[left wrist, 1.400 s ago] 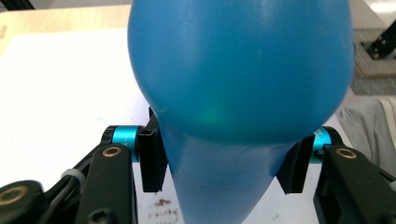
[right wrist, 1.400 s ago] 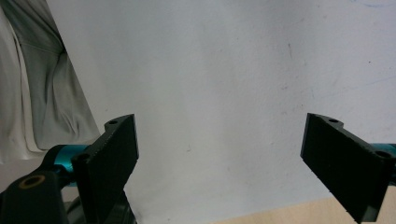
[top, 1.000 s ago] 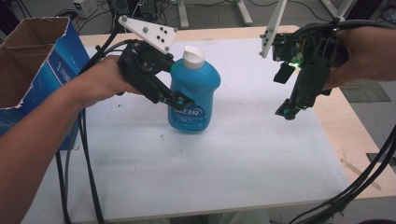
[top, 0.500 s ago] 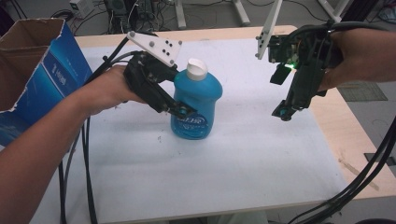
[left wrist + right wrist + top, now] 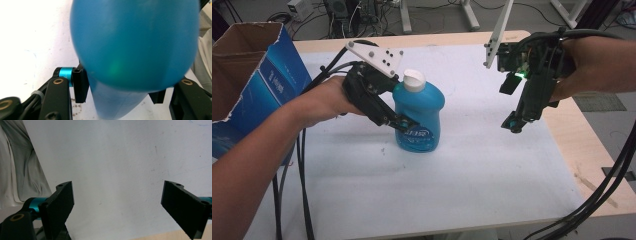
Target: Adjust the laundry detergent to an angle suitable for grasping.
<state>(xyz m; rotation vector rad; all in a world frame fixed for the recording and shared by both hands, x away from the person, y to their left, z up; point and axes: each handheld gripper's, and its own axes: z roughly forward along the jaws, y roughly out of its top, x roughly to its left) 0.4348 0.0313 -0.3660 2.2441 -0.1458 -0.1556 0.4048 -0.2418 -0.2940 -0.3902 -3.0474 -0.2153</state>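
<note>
Standing upright, blue bottle [image 5: 419, 117] clamped by left tongs [image 5: 404, 122]; contents unseen.

A glossy blue plastic bottle [image 5: 419, 117] with a smooth white cap stands on the matt white table [image 5: 472, 165] beside a cardboard box [image 5: 257, 80].
</note>
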